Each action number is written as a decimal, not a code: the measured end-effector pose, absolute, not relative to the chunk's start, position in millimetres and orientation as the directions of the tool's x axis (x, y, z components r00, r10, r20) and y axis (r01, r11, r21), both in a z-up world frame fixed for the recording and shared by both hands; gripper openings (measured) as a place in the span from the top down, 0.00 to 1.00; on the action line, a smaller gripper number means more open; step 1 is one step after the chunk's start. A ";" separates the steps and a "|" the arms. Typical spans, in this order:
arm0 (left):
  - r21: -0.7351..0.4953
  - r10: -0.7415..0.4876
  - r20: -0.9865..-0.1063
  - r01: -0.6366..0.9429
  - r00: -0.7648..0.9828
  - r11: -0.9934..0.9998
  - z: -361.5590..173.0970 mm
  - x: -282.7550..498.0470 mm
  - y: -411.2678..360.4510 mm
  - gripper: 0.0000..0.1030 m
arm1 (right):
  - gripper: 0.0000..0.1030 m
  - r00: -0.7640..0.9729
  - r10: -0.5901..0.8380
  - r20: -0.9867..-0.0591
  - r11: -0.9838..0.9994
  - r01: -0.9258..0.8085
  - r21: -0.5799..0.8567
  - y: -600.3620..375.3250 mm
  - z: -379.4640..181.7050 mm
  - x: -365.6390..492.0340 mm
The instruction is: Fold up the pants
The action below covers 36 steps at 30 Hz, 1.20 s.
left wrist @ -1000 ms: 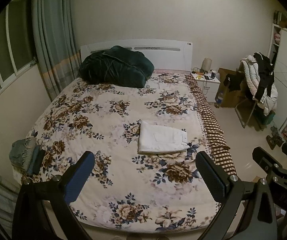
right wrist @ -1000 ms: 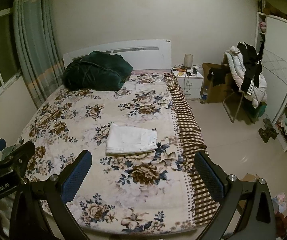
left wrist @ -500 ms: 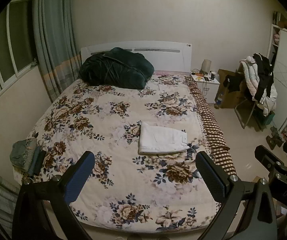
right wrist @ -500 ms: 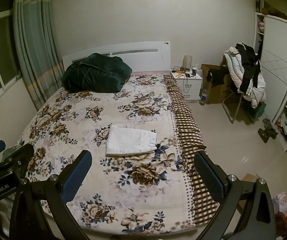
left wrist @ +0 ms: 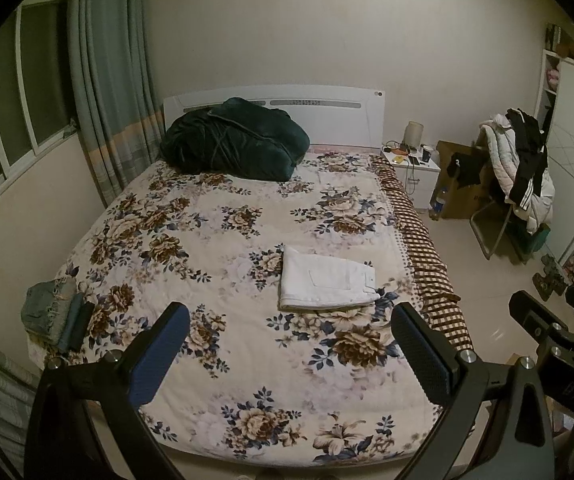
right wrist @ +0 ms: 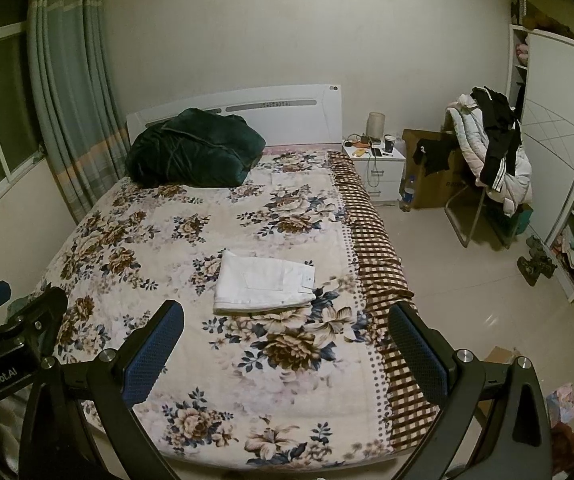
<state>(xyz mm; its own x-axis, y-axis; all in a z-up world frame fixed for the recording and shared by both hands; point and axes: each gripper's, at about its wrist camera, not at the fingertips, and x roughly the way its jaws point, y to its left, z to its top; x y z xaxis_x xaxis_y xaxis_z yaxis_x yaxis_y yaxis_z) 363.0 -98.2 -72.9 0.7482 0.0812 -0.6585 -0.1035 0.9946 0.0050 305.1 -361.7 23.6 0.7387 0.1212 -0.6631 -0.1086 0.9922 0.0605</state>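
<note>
Pants [left wrist: 327, 282] folded; underside hidden on bedspread [left wrist: 215, 240]

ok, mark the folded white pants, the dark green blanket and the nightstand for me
folded white pants [left wrist: 327, 282]: left wrist view, middle of the top layer, by the pocket seam.
dark green blanket [right wrist: 195, 148]: right wrist view, centre of the bundle at the headboard.
nightstand [right wrist: 383, 168]: right wrist view, white drawer front.

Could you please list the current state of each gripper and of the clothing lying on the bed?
white pants: folded into a flat rectangle, lying on the bed, untouched.
left gripper: open, empty.
right gripper: open, empty.
green blanket: bundled by the headboard.
small clothes stack: folded, at the bed's left edge.
</note>
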 end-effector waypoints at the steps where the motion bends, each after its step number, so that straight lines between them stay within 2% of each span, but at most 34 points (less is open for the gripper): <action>1: 0.005 0.081 -0.659 -0.103 0.748 0.995 -73.1 362.8 -98.3 0.00 | 0.00 0.739 0.121 -0.663 0.992 -0.109 0.061 -361.9 23.4 305.2; 36: 0.018 0.086 -0.643 -0.097 0.761 0.995 -66.7 358.6 -94.3 0.00 | 0.00 0.744 0.111 -0.659 0.994 -0.091 0.064 -356.0 27.2 297.0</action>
<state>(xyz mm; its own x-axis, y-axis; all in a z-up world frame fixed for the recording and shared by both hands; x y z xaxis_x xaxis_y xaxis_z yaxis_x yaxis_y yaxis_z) 358.6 -94.3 -66.7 0.7610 0.0856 -0.6431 -0.0970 0.9951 0.0177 297.0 -356.0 27.2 0.7441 0.1111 -0.6588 -0.0914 0.9937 0.0644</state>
